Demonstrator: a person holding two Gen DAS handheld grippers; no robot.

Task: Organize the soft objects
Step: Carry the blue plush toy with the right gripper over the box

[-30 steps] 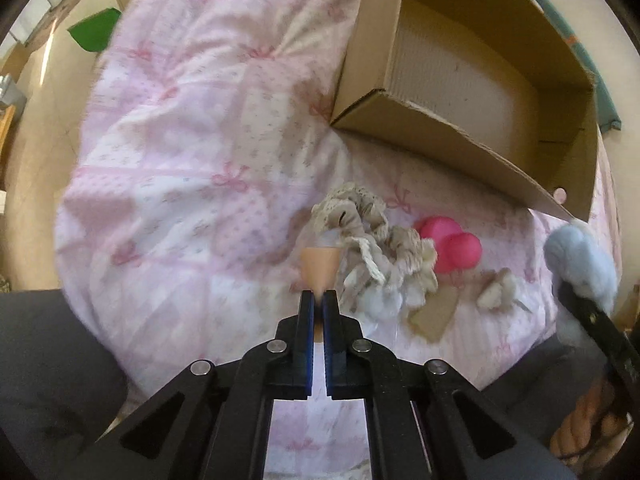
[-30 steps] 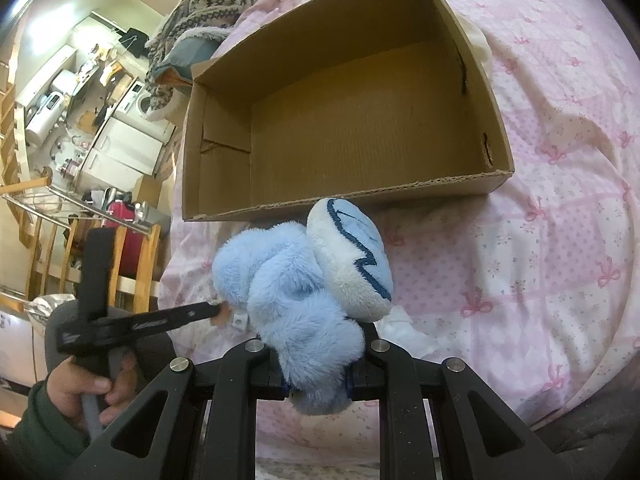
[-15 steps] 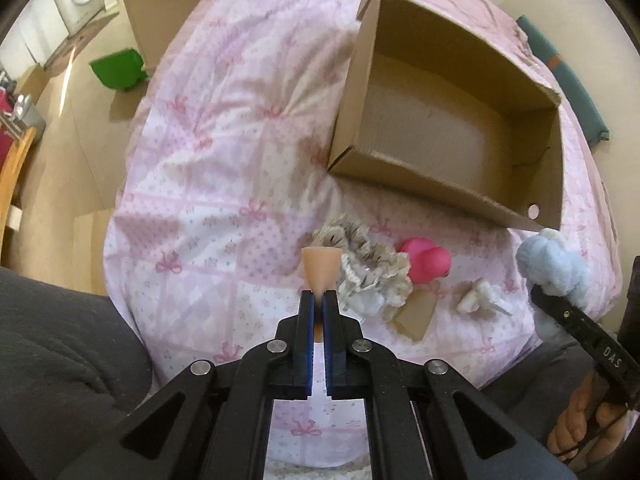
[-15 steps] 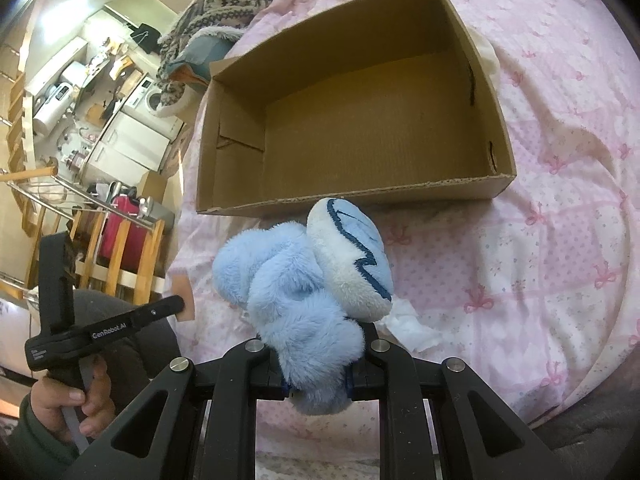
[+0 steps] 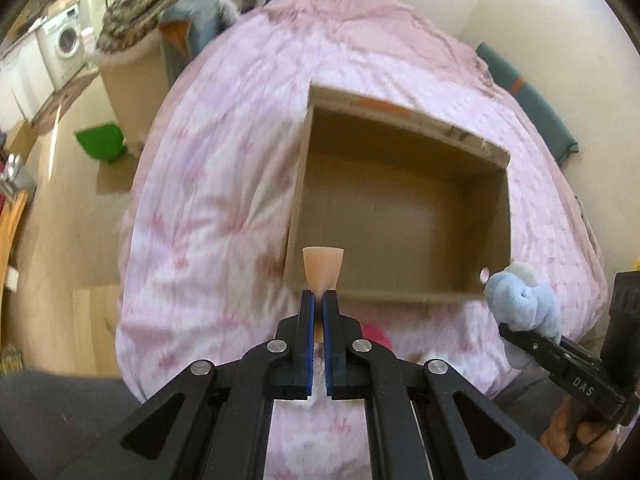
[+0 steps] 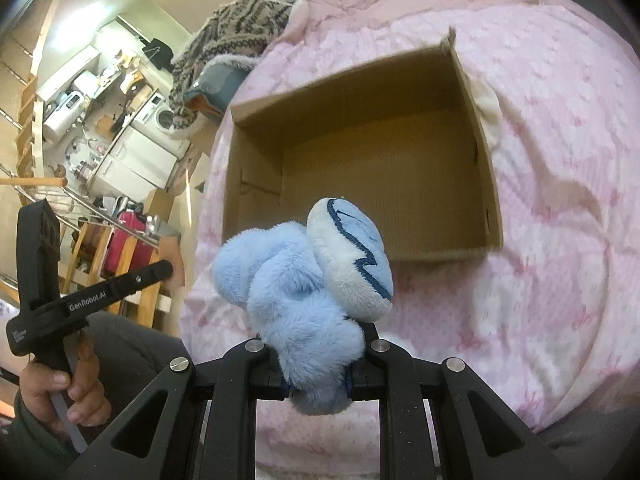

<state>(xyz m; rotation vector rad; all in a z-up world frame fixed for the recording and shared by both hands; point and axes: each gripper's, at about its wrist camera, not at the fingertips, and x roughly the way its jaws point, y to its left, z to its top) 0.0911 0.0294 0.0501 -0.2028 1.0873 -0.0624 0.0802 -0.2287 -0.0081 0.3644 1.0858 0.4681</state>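
Both grippers tilted down twd box (image 5: 404, 216): left (image 5: 319, 300) pinches peach piece (image 5: 323, 266), right (image 6: 316, 376) clamps blue plush (image 6: 304, 296).

Fluffy blue plush toy (image 6: 304, 304) with a smooth stitched white face, above a matt corrugated cardboard box (image 6: 404, 184) on soft pink printed cotton bedding (image 6: 560, 216); left of the box, a matt black plastic gripper (image 6: 160, 270) pinches a smooth peach piece (image 5: 323, 270).

Left wrist view: riding high, tilted steeply down along its own fingers, onto the cardboard box (image 5: 404, 216) on the pink bedspread (image 5: 224, 184). Right wrist view: lower, closer, angled at the same box (image 6: 372, 160) from the opposite side. Shared: box, bedspread, each other's gripper.
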